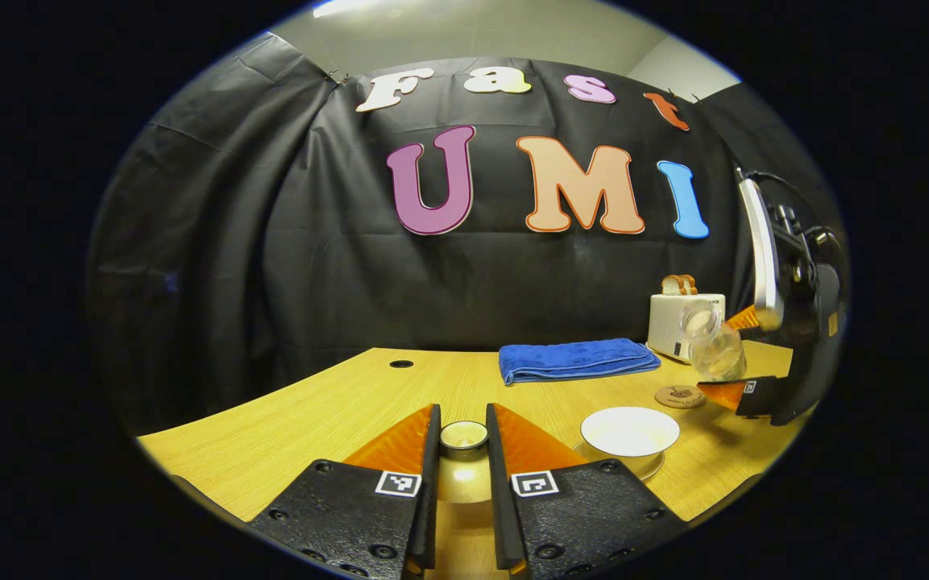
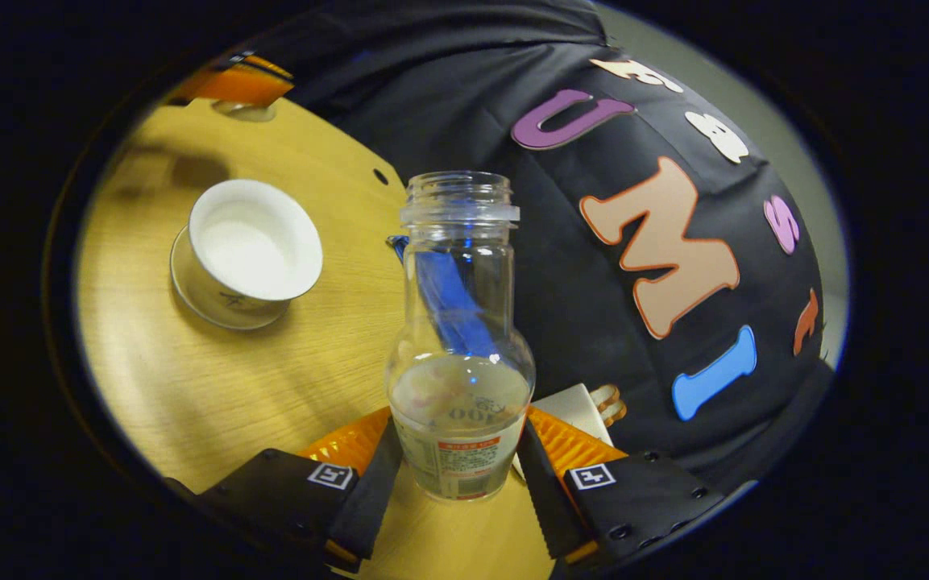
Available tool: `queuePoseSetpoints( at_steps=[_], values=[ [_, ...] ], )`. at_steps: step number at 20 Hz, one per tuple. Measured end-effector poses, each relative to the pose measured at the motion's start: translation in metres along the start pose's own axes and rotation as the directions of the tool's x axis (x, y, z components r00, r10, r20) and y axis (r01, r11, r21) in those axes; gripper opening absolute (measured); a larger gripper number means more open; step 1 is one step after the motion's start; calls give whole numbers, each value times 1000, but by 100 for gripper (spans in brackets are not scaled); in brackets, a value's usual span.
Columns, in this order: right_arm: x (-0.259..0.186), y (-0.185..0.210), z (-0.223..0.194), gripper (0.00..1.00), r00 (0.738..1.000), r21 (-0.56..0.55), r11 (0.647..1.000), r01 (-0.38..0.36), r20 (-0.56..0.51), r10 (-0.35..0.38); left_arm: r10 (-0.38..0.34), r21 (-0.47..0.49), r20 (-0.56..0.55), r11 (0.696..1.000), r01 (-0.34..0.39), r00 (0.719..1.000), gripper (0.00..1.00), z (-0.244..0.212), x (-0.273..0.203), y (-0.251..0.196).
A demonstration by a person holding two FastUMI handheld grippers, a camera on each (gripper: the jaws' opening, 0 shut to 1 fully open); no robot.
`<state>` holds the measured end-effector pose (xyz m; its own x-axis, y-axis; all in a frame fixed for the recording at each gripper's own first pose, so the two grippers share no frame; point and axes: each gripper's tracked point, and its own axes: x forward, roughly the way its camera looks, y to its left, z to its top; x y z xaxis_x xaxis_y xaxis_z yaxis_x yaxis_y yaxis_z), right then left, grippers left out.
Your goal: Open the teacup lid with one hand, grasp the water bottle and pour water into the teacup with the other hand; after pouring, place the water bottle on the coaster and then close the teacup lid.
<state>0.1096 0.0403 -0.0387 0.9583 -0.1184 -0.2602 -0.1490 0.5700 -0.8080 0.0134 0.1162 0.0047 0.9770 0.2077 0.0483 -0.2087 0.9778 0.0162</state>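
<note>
Left gripper view: the pale wooden desk [image 1: 335, 411] runs bare from 9 o'clock to the centre, its front edge curving away at 8 o'clock and its back edge meeting the black cloth wall at 12 o'clock, with a small round hole near that back edge. At 1 o'clock a folded blue towel [image 1: 573, 359] lies flat; beyond it, at 2 o'clock, a white toaster holding bread slices [image 1: 680, 318] stands near the wall. The white ceramic teacup on its saucer [image 1: 630, 435] sits uncovered at 3 o'clock, with open desk around it, and the round brown coaster [image 1: 680, 396] lies just behind it, bare. The left tool [image 1: 464, 451] points level over the desk, pinching the small knob of the white teacup lid [image 1: 464, 439] between both fingers.

At the far 3 o'clock side the right tool [image 1: 734, 358] holds the clear glass water bottle [image 1: 712, 342] above the coaster, tilted with its mouth towards the cup.

In the right gripper view the water bottle [image 2: 458, 338] is uncapped, with a little clear water low in its round belly and a printed label at the base. The right tool [image 2: 458, 463] clamps both fingers on that labelled base. The teacup [image 2: 246, 250] lies at 10 o'clock, its inside white, well apart from the bottle's mouth
</note>
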Motion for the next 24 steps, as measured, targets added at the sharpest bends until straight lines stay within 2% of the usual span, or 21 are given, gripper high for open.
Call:
queuePoseSetpoints(
  at_steps=[3, 6, 8, 10, 16, 17, 19, 20, 21, 24],
  values=[
    [3, -9, -9, 81, 1000, 202, 979, -18, -10, 21, 2, 0, 0, 1000, -2, 1000, 26, 0, 0, 1],
    [15, -14, -21, 79, 999, 433, 901, -33, -19, 46, 2, 0, 0, 1000, -2, 1000, 26, -1, 0, 1],
    [23, -17, -28, 80, 998, 523, 852, -33, -26, 55, 3, 0, 0, 1000, -3, 1000, 26, 0, 0, 1],
    [27, -14, -31, 83, 997, 568, 822, -47, -23, 73, 3, 0, 0, 1000, -3, 1000, 26, 0, 0, 1],
    [33, -20, -34, 81, 999, 642, 766, -43, 2, 54, 5, 0, 0, 1000, -5, 1000, 26, 0, 0, 1],
    [35, -21, -37, 83, 999, 655, 754, -35, -1, 47, 5, 0, 0, 1000, -5, 1000, 26, -1, 0, 1],
    [45, -23, -38, 80, 999, 677, 736, -15, -12, 32, 5, 0, 0, 1000, -5, 1000, 26, 0, 0, 1],
    [59, -21, -34, 80, 1000, 679, 734, -15, -8, 28, 5, 0, 0, 1000, -5, 1000, 26, 0, 0, 1],
    [60, -30, -34, 82, 1000, 673, 739, -15, -5, 25, 5, 0, 0, 1000, -5, 1000, 26, 0, 0, 2],
    [64, -26, -39, 80, 999, 660, 751, -15, -13, 31, 5, 0, 1, 1000, -5, 1000, 26, -1, 0, 1]
  ],
)
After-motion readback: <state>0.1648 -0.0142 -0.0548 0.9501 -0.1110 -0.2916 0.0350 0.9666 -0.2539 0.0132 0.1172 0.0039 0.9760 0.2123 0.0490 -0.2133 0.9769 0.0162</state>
